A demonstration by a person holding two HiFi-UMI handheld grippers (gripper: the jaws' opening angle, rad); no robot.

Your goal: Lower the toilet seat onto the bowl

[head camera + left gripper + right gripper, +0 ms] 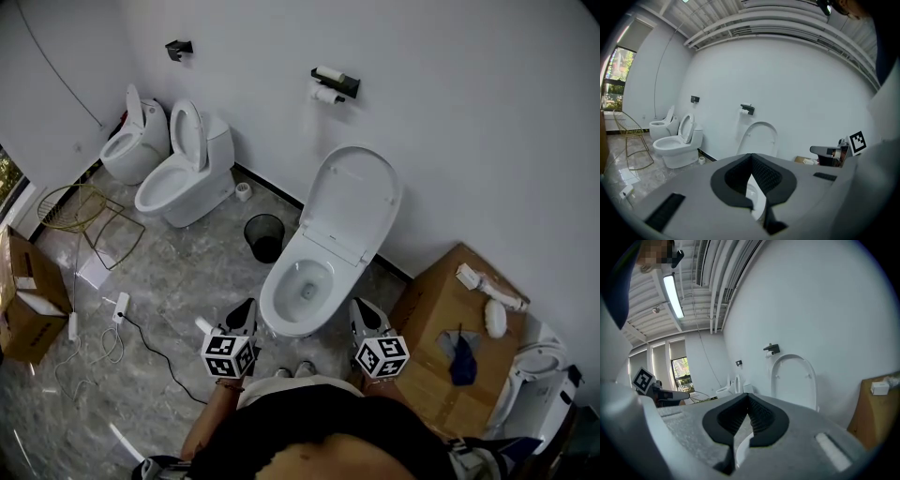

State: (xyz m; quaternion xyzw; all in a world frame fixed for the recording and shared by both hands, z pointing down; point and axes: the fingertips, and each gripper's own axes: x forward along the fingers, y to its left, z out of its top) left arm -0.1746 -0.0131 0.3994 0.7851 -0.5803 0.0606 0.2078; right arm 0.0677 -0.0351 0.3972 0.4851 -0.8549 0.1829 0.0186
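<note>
So the white oval toilet seat [352, 202] is up, standing nearly vertical at the far end of the white ceramic toilet bowl [298, 291] and leaning back against the plain white wall [469, 122]; the bowl is uncovered with water showing at the bottom. The left gripper [247, 309] hangs just off the near left side of the bowl rim and the right gripper [362, 309] off the near right side, both well short of the seat and touching nothing. Both are clamped shut with the dark ribbed pads pressed together and nothing between them, which is plain in the left gripper view and the right gripper view. Left of the bowl, by the wall, there's a small round black waste bin [265, 236], and above it a black wall-mounted paper roll holder [335, 82]. On the right is a brown cardboard box [441, 319] with a few bits on top. Far left are two more white toilets [183, 178], also with seats up, and a gold wire rack [89, 214].
</note>
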